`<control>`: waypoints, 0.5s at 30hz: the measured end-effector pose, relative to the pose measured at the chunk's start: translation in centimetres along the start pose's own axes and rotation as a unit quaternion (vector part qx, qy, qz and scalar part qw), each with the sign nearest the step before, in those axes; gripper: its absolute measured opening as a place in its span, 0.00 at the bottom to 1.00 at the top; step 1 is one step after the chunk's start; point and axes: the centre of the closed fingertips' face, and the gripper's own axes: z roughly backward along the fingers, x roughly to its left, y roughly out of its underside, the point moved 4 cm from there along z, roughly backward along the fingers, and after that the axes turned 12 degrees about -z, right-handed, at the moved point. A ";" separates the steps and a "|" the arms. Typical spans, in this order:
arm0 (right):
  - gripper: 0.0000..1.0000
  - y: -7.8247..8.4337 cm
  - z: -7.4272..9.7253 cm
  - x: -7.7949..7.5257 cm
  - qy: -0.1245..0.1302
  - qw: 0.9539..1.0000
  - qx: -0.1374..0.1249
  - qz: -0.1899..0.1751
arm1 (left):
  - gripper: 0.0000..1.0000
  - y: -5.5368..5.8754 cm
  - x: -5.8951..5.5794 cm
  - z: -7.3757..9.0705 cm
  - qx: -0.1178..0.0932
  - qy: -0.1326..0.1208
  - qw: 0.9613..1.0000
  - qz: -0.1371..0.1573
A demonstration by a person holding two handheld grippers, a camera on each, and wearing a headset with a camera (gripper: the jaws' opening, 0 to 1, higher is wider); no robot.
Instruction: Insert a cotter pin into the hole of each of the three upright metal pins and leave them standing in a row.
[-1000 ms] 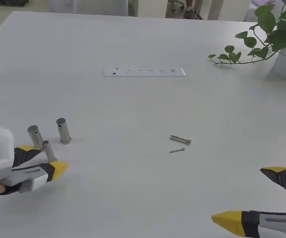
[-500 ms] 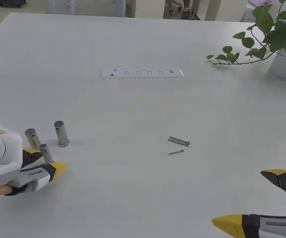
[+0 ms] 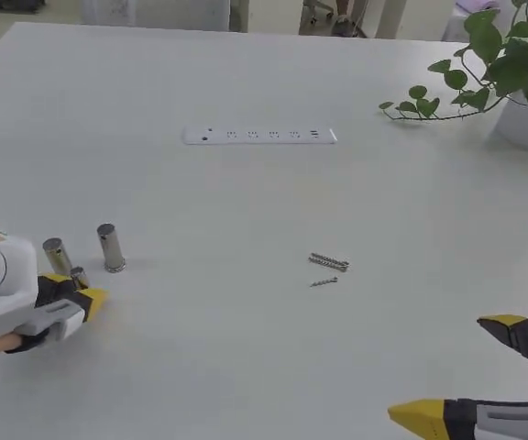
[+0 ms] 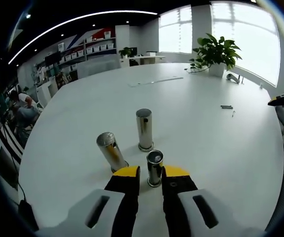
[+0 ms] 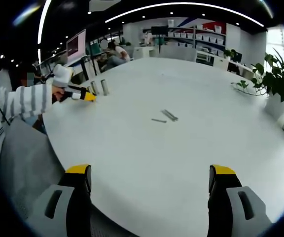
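Drawing back a little along the worktop (image 3: 246, 348), the left hand-held gripper (image 3: 79, 286) is now sitting lower and further left of the power strip (image 3: 259, 136) than a second ago. The nearest metal pin (image 3: 79, 275) is still between its yellow tips.

In the left gripper view, that hand-held gripper (image 4: 151, 172) is holding its jaws narrowly apart on either side of this metal pin (image 4: 155, 168). I cannot tell whether they are actually pressing on it. The pin is standing upright on its base. The second metal pin (image 4: 111, 150) is standing just beside it, and the third metal pin (image 4: 144, 128) is standing a step closer to the power strip (image 4: 157, 80). All three are grouped on the strip's near left side.

The cotter pins are lying flat on the near side of the power strip, slightly to its right. A small cluster (image 3: 328, 262) is lying there with a single cotter pin (image 3: 324, 282) just beside it, both well apart from the metal pins.

The right hand-held gripper (image 3: 456, 367) is hovering with its jaws spread wide and holding nothing, far to the near right of the strip. Its own view is showing the same wide gap (image 5: 149, 170).

A potted plant (image 3: 511, 55) is standing to the far right of the strip. Any marking on the strip is too small to read.
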 end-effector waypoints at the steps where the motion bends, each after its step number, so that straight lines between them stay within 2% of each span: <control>1: 1.00 0.0 0.0 0.0 0.000 1.000 0.000 0.000 | 0.15 0.0 0.0 0.0 0.000 -0.002 1.000 0.002; 7: 1.00 0.1 0.0 0.0 -0.001 1.000 0.000 -0.005 | 0.12 0.1 -0.2 -0.1 0.003 0.007 1.000 -0.004; 11: 1.00 0.0 0.1 0.0 -0.001 1.000 -0.001 -0.005 | 0.11 0.4 -0.2 -0.2 0.016 0.011 1.000 0.002; 15: 1.00 0.0 0.1 0.0 0.000 1.000 -0.002 -0.005 | 0.08 0.5 -0.2 -0.2 0.018 0.012 1.000 0.006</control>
